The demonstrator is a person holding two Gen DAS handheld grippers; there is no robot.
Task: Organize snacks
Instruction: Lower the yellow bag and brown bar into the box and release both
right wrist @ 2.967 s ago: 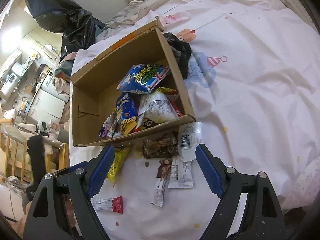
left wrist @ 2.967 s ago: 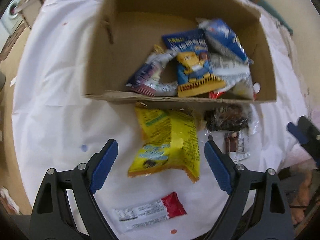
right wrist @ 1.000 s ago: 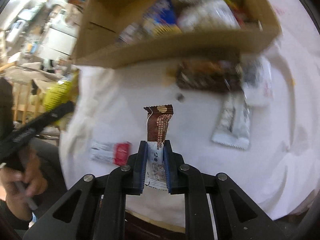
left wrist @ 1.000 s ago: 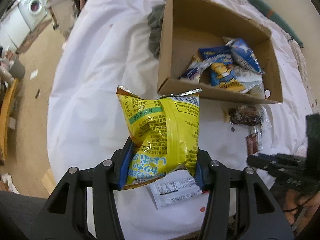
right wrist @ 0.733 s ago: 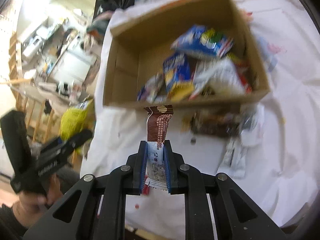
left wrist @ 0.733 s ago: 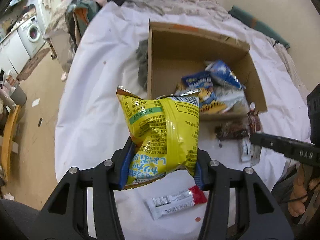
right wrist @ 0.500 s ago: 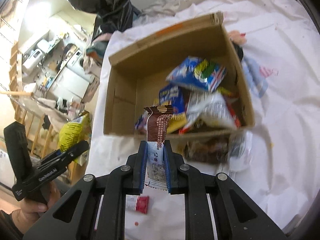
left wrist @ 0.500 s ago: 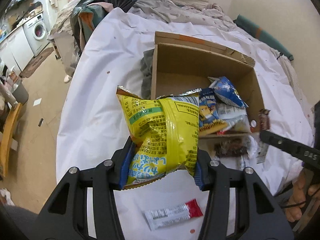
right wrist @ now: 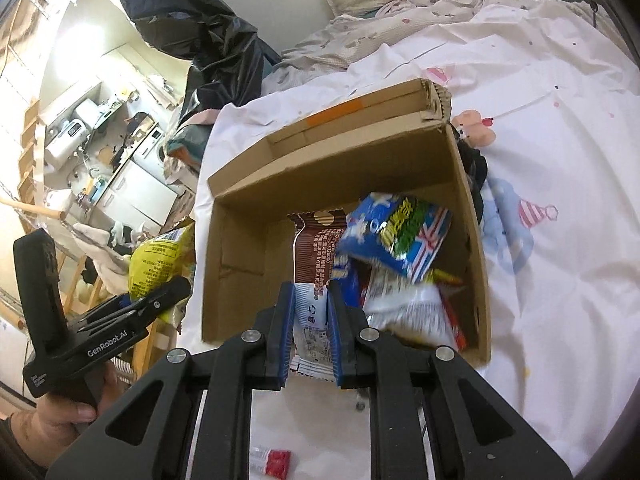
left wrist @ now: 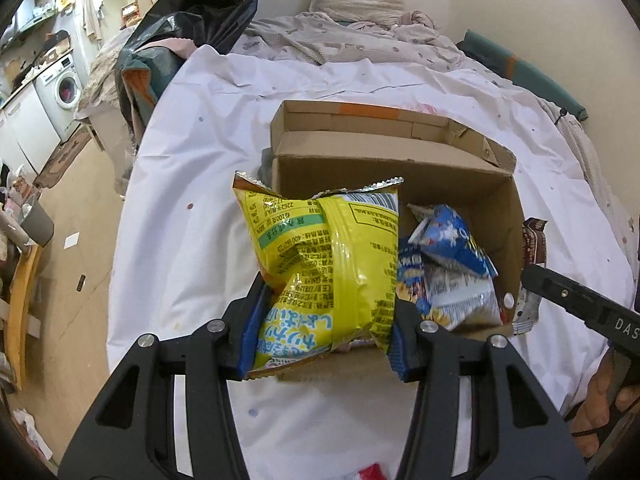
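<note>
My left gripper is shut on a yellow snack bag, held above the near left part of the open cardboard box. My right gripper is shut on a brown and white snack bar, held upright over the box's near wall. The box holds several blue and white snack packs. In the right wrist view the left gripper with the yellow bag sits left of the box. In the left wrist view the right gripper's finger and the bar show at the box's right side.
The box sits on a white sheet over a bed. A red and white bar lies on the sheet in front of the box. A black plastic bag and rumpled bedding lie behind. A dark cloth lies beside the box's far right.
Both grippers closed on their snacks, lifted them off the sheet and moved forward to the box. The yellow bag and the bar now hang over the box's near edge.
</note>
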